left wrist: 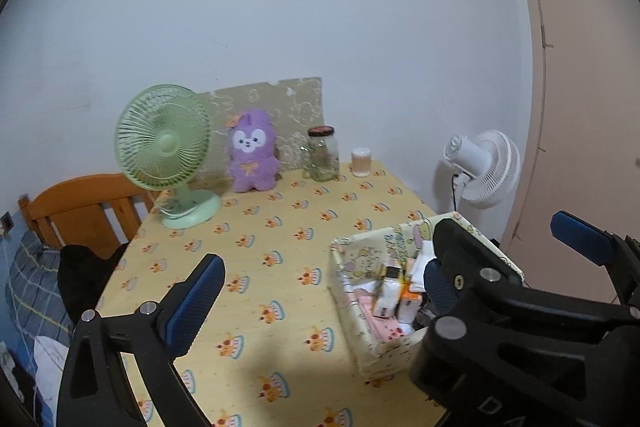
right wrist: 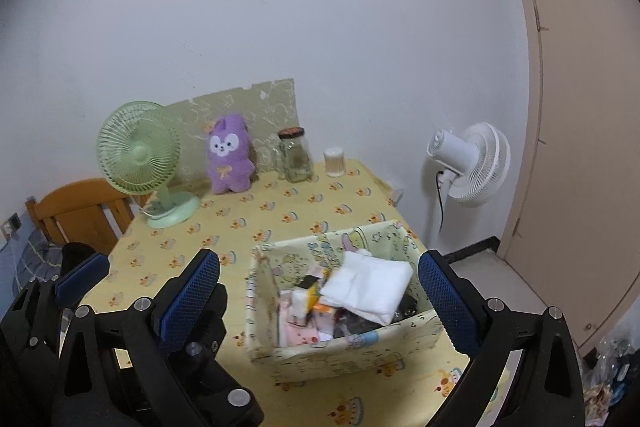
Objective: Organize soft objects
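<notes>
Desk w/ yellow cake-print cloth, set against white wall. Back row, L to R: green desk fan, purple plush toy upright and leaning on a patterned board, glass jar w/ dark lid, small white-capped container. White standing fan off desk to the right, near a beige door. Wooden chair at desk's left edge. Fabric storage box, cartoon print, sits on near-right part of desk; holds a folded white cloth on top of mixed small items, pink fabric at its left side. Plush toy well apart from box, at far side of desk. Right gripper: fingers spread wide, one each side of box, holding nothing; cannot tell if they touch the box walls. Left gripper: fingers also wide apart, empty, above the desk just left of box; its right finger overlaps box interior in left wrist view. Each gripper shows at the edge of the other's view.
</notes>
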`<action>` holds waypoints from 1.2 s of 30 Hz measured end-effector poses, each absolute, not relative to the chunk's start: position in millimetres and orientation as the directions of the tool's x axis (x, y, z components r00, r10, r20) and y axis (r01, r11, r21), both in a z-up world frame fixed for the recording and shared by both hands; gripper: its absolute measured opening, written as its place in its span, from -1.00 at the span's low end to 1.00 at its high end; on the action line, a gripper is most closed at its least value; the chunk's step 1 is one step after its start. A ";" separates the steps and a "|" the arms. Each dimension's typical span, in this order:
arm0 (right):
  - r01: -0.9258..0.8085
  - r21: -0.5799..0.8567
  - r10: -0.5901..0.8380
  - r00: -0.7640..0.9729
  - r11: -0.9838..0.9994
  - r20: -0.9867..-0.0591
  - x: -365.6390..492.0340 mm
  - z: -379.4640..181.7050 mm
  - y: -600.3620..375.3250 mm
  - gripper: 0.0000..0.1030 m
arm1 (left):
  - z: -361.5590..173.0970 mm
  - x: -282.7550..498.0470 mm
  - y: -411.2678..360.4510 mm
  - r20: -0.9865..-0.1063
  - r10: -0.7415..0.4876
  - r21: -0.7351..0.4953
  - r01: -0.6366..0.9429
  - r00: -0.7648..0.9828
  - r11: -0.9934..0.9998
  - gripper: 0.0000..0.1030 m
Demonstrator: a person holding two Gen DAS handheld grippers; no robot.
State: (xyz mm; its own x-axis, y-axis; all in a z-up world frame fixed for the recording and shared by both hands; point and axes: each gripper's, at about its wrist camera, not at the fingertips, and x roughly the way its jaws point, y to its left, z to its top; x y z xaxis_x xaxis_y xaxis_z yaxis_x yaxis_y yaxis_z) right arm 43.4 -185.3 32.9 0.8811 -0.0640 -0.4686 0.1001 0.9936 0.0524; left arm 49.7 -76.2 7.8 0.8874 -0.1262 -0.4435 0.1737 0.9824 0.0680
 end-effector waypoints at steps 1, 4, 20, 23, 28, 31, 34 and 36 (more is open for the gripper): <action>0.093 0.050 -0.060 0.885 0.994 -0.462 40.6 35.0 -181.6 0.96 | 8.8 47.4 -73.0 -0.438 -0.123 0.068 0.169 0.890 0.983 0.96; 0.077 0.046 -0.049 0.895 0.996 -0.444 33.0 40.4 -171.8 0.97 | 13.9 38.1 -62.1 -0.419 -0.114 0.064 0.154 0.901 0.986 0.97; 0.024 0.016 -0.017 0.930 1.000 -0.368 3.8 59.3 -122.0 1.00 | 28.1 5.3 5.5 -0.354 -0.017 0.025 0.027 0.935 0.999 0.99; 0.015 0.008 -0.011 0.931 1.000 -0.364 1.0 60.9 -113.7 1.00 | 29.1 2.8 15.1 -0.349 -0.004 0.019 0.011 0.937 1.000 0.99; -0.001 -0.003 -0.001 0.935 1.000 -0.354 -4.4 64.1 -104.6 1.00 | 30.1 -2.9 26.9 -0.339 0.009 0.003 -0.008 0.941 1.000 0.99; -0.007 -0.001 0.006 0.937 1.000 -0.348 -5.9 65.9 -101.9 1.00 | 31.0 -6.4 33.8 -0.335 0.018 -0.010 -0.023 0.942 1.000 0.99; -0.010 -0.001 0.009 0.938 1.000 -0.347 -7.2 66.7 -100.7 1.00 | 31.1 -7.8 39.1 -0.337 0.031 -0.020 -0.040 0.941 0.999 0.99; -0.012 0.000 0.012 0.938 1.000 -0.346 -7.5 67.3 -100.4 0.99 | 31.4 -7.9 41.4 -0.340 0.039 -0.025 -0.051 0.940 0.998 0.99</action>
State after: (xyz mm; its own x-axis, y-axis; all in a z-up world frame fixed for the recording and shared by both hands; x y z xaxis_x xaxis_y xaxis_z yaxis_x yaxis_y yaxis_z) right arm -7.5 -100.4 67.3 0.9383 0.0118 -0.3456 -0.0124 0.9999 0.0003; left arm -7.9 41.4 31.4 0.9396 0.0394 -0.3400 -0.0508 0.9984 -0.0249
